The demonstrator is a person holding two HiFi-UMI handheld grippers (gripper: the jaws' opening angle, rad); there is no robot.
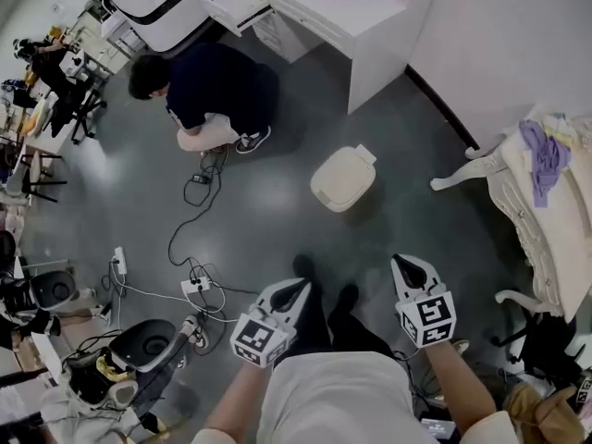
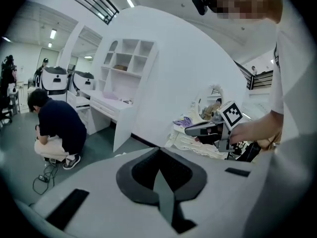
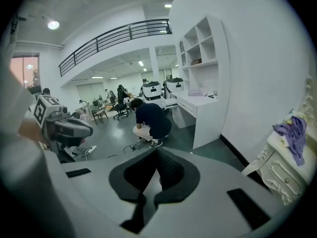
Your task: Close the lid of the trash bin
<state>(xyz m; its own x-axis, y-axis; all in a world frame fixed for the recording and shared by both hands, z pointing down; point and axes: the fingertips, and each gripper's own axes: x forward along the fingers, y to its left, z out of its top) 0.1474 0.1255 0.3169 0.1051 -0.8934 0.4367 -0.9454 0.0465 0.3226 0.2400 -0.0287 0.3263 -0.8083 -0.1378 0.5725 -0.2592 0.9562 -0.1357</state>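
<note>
The cream trash bin point(image 1: 344, 178) stands on the grey floor ahead of me, and its lid lies flat on top. Both grippers are held high, well short of the bin, and touch nothing. My left gripper point(image 1: 294, 290) points toward the bin with its jaws together and nothing between them; its own view shows the tips point(image 2: 159, 150) meeting. My right gripper point(image 1: 410, 268) is shut and empty too, with its jaws point(image 3: 157, 150) closed to a point. Each gripper shows in the other's view: the right gripper point(image 2: 208, 128) and the left gripper point(image 3: 69, 128).
A person point(image 1: 217, 91) crouches on the floor beyond the bin, to its left, next to cables and a power strip point(image 1: 196, 285). A white desk point(image 1: 342, 17) stands at the back. An ornate white dresser point(image 1: 546, 202) with clothes is on the right.
</note>
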